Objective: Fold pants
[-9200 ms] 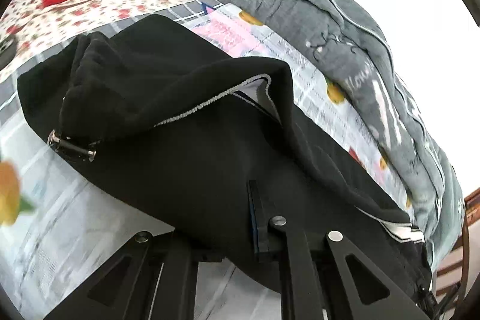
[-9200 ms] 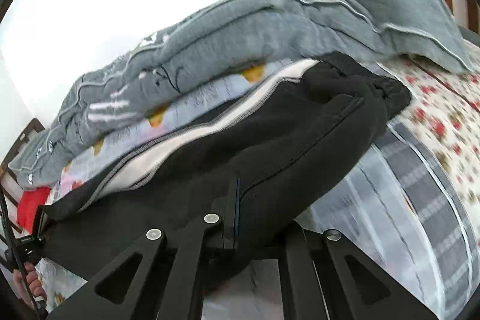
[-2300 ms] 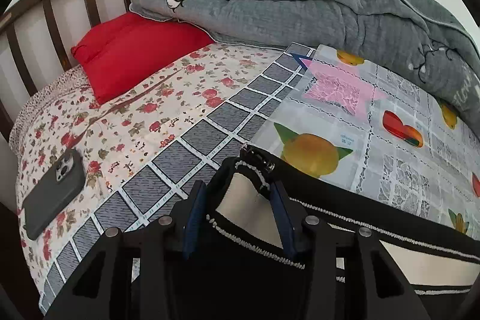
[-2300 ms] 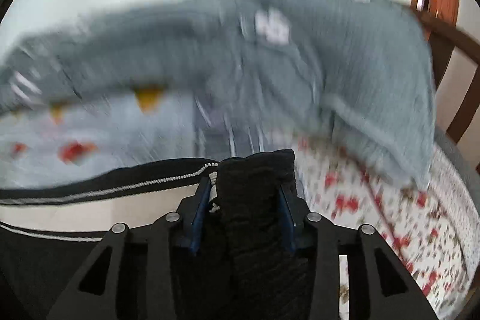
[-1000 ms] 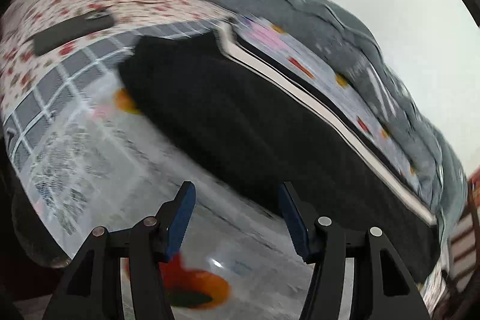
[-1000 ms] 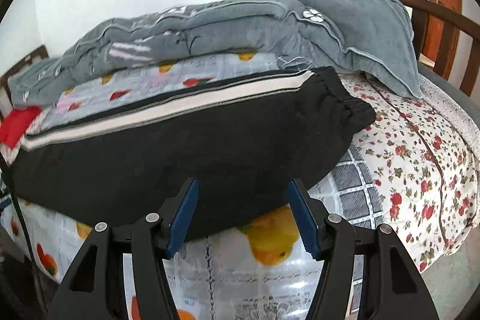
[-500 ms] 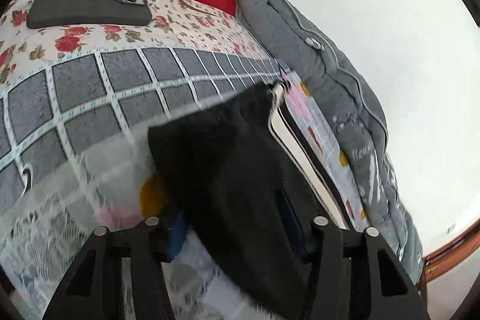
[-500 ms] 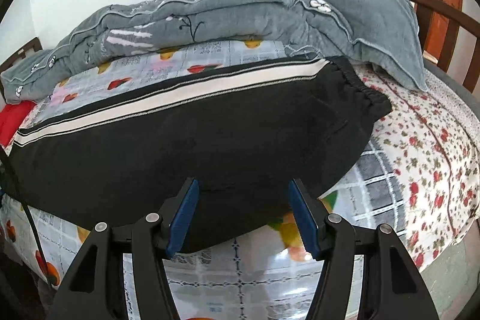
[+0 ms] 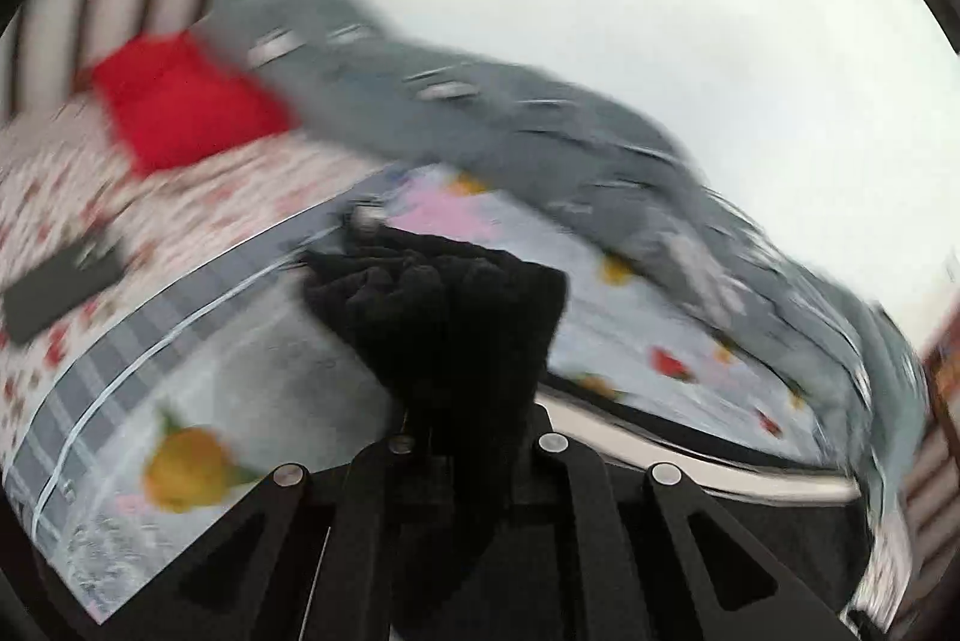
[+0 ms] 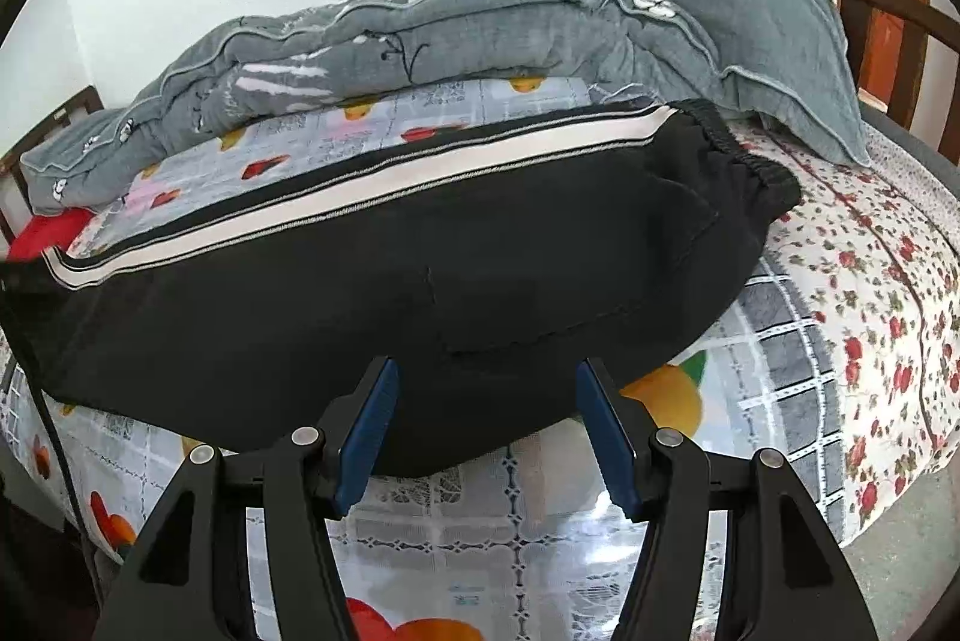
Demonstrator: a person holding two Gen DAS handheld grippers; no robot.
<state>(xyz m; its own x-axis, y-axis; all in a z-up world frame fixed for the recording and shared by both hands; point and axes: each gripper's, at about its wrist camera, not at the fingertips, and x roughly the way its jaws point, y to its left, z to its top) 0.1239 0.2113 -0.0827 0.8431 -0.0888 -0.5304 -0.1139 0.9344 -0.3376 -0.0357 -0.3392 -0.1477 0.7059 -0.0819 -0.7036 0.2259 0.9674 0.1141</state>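
Observation:
The black pants point(image 10: 420, 281) with a white side stripe lie folded lengthwise across the bed, waistband at the right. My right gripper point(image 10: 486, 419) is open and empty, its blue pads either side of the pants' near edge. In the blurred left wrist view my left gripper point(image 9: 474, 431) is shut on a bunched end of the black pants point(image 9: 444, 305) and holds it up above the bed.
A grey quilt point(image 10: 480, 17) is piled along the wall side of the bed. A red pillow point(image 9: 180, 101) and a dark phone point(image 9: 60, 287) lie near the headboard. The fruit-print sheet point(image 10: 510, 539) covers the near part of the bed.
My left gripper has shut on the pants' end and lifted it, swinging toward the headboard. My right gripper has stayed open and edged closer to the pants.

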